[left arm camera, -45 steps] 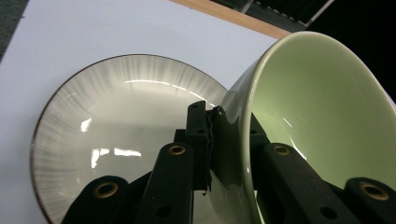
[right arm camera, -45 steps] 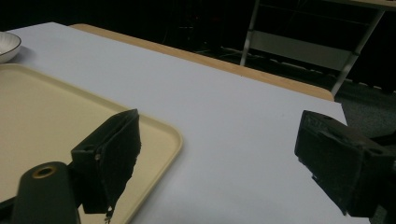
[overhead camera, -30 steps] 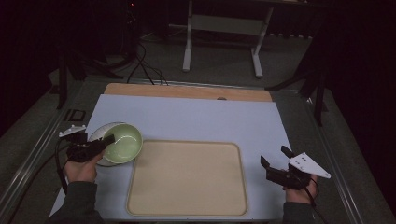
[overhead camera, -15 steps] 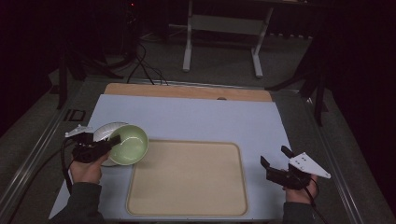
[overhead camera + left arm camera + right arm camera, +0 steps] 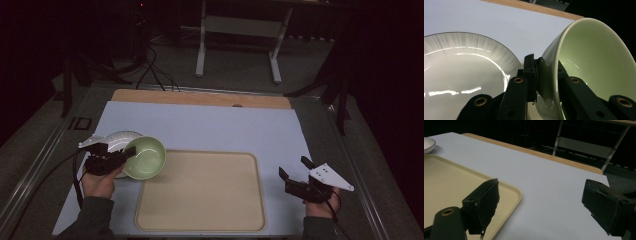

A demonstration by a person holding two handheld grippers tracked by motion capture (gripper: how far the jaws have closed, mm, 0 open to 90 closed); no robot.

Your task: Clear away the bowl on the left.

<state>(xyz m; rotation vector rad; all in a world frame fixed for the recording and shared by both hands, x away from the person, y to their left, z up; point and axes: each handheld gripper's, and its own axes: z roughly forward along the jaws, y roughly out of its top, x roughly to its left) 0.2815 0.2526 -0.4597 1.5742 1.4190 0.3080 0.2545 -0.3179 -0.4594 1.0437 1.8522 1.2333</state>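
Bowl (image 5: 145,157) pinched by rim in left gripper (image 5: 120,159), tilted, beside tray (image 5: 200,220) for transfer; right gripper (image 5: 296,176) agape, empty, right of tray.

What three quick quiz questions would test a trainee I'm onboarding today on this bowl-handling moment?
1. True or false: the left gripper is shut on the rim of the green bowl.
2. The bowl is: A) flat on the tray; B) tilted, lifted beside the white plate; C) upside down on the mat.
3. Fill in: the right gripper is ____ and holds nothing.

Key: 1 true, one jaw stands inside the wall and one outside. 2 B. 3 open, its jaws stand wide apart above the mat near the tray's right edge.
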